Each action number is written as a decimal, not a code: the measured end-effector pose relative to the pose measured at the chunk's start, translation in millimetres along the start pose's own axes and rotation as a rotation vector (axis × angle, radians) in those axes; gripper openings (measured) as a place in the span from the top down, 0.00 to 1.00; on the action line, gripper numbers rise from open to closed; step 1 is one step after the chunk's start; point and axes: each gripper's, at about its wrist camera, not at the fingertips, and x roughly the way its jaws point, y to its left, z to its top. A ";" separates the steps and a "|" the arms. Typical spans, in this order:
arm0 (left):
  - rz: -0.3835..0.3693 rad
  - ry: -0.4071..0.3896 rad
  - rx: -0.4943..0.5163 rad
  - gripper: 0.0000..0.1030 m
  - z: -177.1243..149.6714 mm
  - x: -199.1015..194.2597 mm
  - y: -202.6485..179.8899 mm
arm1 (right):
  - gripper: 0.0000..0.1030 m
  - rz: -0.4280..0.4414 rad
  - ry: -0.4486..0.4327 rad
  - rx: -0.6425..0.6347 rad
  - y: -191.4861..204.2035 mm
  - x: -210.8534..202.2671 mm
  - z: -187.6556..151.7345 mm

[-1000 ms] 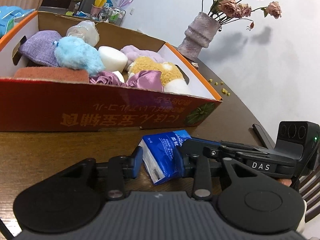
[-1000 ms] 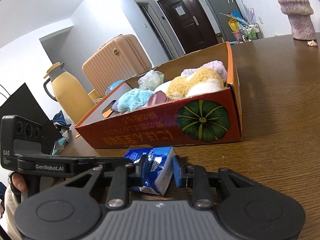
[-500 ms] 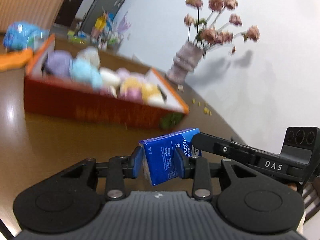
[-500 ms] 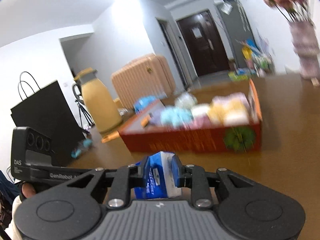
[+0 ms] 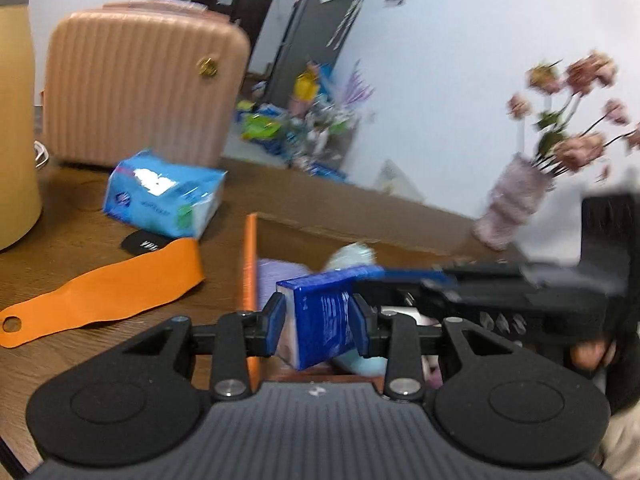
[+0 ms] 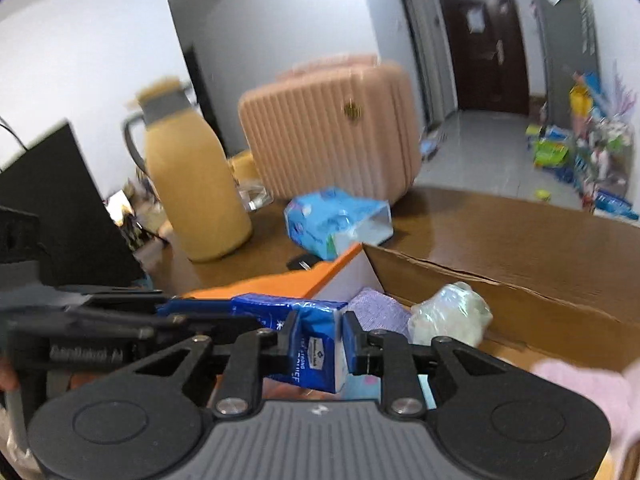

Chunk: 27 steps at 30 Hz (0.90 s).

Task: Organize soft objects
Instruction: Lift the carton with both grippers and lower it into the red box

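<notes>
Both the left gripper [image 5: 318,330] and right gripper [image 6: 318,346] are clamped on one blue tissue pack [image 5: 320,320] above the cardboard box [image 6: 500,292].

White walls [image 6: 80,40] enclose the room, and a dark brown door [image 6: 484,40] stands at the far end beyond a pale grey tiled floor [image 6: 480,148]. A grey cabinet [image 5: 320,20] rises beside the doorway, with bright clutter [image 5: 304,120] heaped at its foot. A ribbed pink suitcase [image 5: 136,84] stands behind the brown wooden tabletop [image 6: 520,232], next to a mustard-yellow flask [image 6: 192,184]. A vase of faded pink roses [image 5: 560,128] sits against the wall. Even light fills the room.
</notes>
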 end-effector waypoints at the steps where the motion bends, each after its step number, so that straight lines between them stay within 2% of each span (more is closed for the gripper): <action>1: 0.004 0.009 0.024 0.67 -4.7 6.2 -0.4 | 0.79 -0.008 0.039 -0.014 -4.5 16.1 4.9; 4: -0.044 0.062 0.102 0.68 -20.6 22.0 -8.4 | 0.87 0.025 0.137 0.000 -18.2 56.1 5.7; 6: -0.047 0.097 0.197 0.72 -28.7 31.0 -20.1 | 0.87 0.034 0.166 -0.005 -19.9 68.9 0.7; 7: -0.037 0.110 0.231 0.75 -32.6 37.2 -22.1 | 0.90 0.027 0.199 -0.012 -19.1 75.8 -3.2; 8: -0.027 0.113 0.256 0.83 -36.4 40.9 -23.1 | 0.92 0.023 0.236 -0.027 -18.8 81.8 -9.2; 9: -0.038 0.124 0.265 0.84 -39.8 42.5 -23.3 | 0.98 0.044 0.296 -0.019 -17.4 89.2 -14.2; 10: -0.056 0.126 0.262 0.84 -42.3 41.2 -23.4 | 0.98 0.053 0.337 -0.019 -15.6 93.7 -19.4; 13: -0.109 0.126 0.230 0.82 -39.3 31.2 -20.3 | 0.89 0.014 0.295 -0.072 -7.7 80.8 -18.5; 15: -0.124 0.099 0.243 0.74 -36.2 19.6 -21.6 | 0.87 0.028 0.272 -0.053 -10.7 69.5 -17.7; 17: -0.139 0.073 0.245 0.71 -34.2 6.6 -22.5 | 0.87 0.024 0.237 -0.031 -15.4 50.9 -16.4; 18: -0.137 0.059 0.247 0.71 -31.6 2.5 -23.4 | 0.84 0.012 0.217 -0.028 -17.5 40.0 -14.1; 20: -0.109 0.014 0.238 0.66 -27.6 -10.4 -25.5 | 0.81 -0.036 0.187 -0.029 -23.1 14.1 -11.6; 24: -0.054 -0.011 0.203 0.54 -15.5 -25.2 -25.8 | 0.79 -0.144 0.157 -0.013 -37.2 -46.8 -16.8; 27: -0.004 -0.026 0.195 0.47 -12.7 -38.3 -27.5 | 0.68 -0.227 0.130 0.010 -43.5 -96.6 -34.1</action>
